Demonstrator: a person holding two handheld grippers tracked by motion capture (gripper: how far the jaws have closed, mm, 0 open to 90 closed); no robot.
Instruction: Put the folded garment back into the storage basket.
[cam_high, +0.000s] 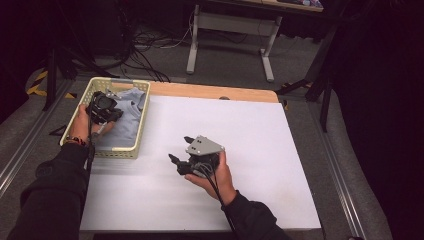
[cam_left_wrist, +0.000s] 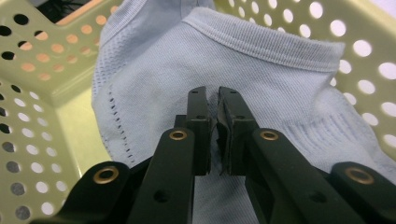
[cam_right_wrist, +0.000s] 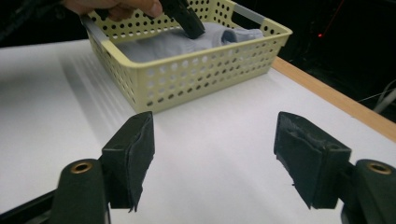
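Two grippers in play, one per hand. Left gripper (cam_high: 103, 107) down inside the pale yellow perforated basket (cam_high: 140, 131) at the table's left edge, jaws drawn almost together over a light blue sock (cam_left_wrist: 261, 84); a bit of fabric possibly nipped between the pads, though hard to tell for sure from the left gripper view. Sock lying flat on the basket floor, ribbed cuff toward the far wall, spread across most of the bottom. Seen from the right gripper view, the black jaws of the left gripper tilted steeply down onto the sock, hand (cam_right_wrist: 116, 6) just above the basket rim. Right gripper (cam_high: 182, 149) out over the bare white tabletop (cam_high: 250, 130), well apart from the basket, jaws spread wide with nothing between them, pads (cam_right_wrist: 135, 154) frayed at the edges. Wooden strip (cam_high: 210, 91) running along the table's far side.
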